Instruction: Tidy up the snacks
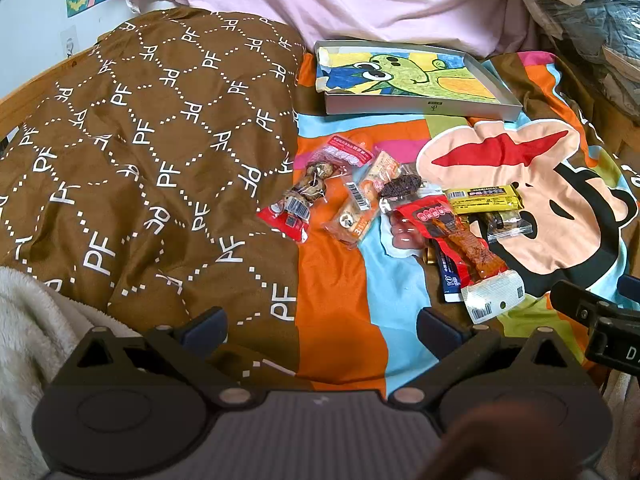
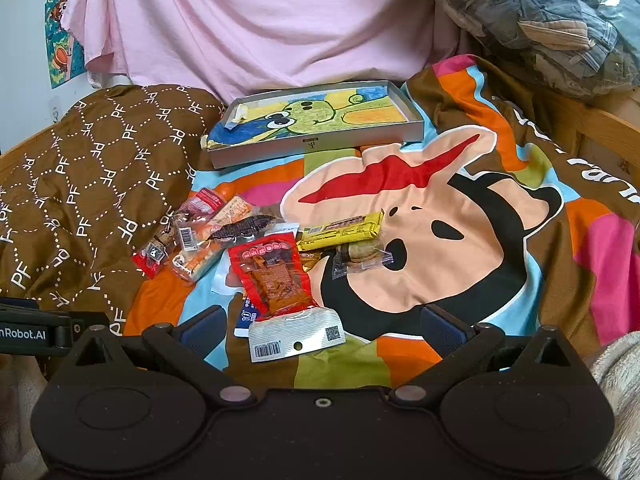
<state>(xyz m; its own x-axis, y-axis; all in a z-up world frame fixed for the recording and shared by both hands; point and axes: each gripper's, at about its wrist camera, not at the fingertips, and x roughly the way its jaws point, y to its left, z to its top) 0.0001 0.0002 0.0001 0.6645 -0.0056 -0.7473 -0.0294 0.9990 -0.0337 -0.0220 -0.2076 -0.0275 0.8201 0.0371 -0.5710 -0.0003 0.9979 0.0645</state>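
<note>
Bedspread (image 2: pixel 460 216): bright cartoon print, covers the bed and carries everything below.

Brown quilt (image 1: pixel 140 140): "PF" lattice pattern, heaped on the left, its edge just beside the leftmost snacks.

Pink sheet (image 2: pixel 260 20): draped across the back, behind the tray.

Clothes bag (image 2: pixel 560 20): clear plastic, folded garments inside, far right corner.

Tray (image 2: pixel 320 145): shallow grey box at the back of the bedspread, lined with a crayon drawing of a green creature. No snack lies in it.

Snacks, all loose on the bedspread in front of the tray, in one cluster:
- Red packet (image 2: pixel 280 280): longest, brown strip inside, white barcoded end toward the cameras, lying over a dark blue packet (image 1: pixel 446 276).
- Yellow bar (image 2: pixel 340 230): lies partly over a clear pack (image 2: pixel 360 258) of what may be biscuits.
- Orange packet (image 1: pixel 360 208): diagonal, left of the red one.
- Dark-snack pack (image 2: pixel 244 226): transparent, touching the orange packet.
- Leftmost packet (image 1: pixel 304 192): clear, red ends, brown pieces inside.

Left gripper (image 1: pixel 320 326): jaws spread, nothing between them, over the quilt's edge.

Right gripper (image 2: pixel 320 326): jaws spread, straddling the red packet's white end without contact.
</note>
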